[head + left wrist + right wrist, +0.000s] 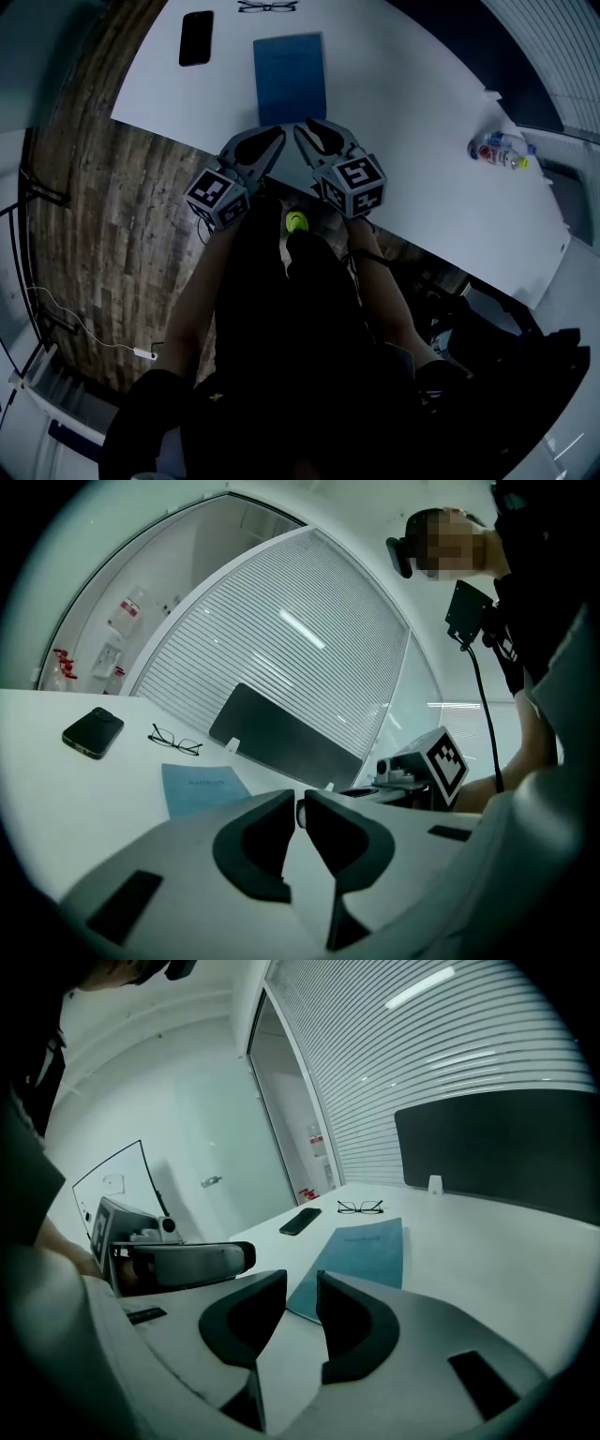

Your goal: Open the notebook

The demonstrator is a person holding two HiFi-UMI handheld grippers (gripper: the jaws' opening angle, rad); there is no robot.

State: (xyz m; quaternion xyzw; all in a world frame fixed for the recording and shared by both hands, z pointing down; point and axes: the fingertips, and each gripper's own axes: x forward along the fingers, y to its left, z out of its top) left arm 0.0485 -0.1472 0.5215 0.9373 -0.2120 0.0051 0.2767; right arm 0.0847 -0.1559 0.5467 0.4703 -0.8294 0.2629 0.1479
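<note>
The top edge cuts the glasses [267, 7]; print on the notebook [290, 77] is unreadable.

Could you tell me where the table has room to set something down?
Widest bare patch: between the notebook and the bottle. A narrower strip runs between phone and notebook. Crowded: the near edge, by the left gripper and right gripper.

1. I see bare table [403, 122] from the notebook's [289, 77] right edge to the bottle [500, 152] at the frame's right.
2. The phone [196, 38] at upper left and the glasses [267, 7] at top centre crowd that side.
3. The left gripper [270, 139] and right gripper [307, 134] sit just beside each other below the notebook, with little room between them.
</note>
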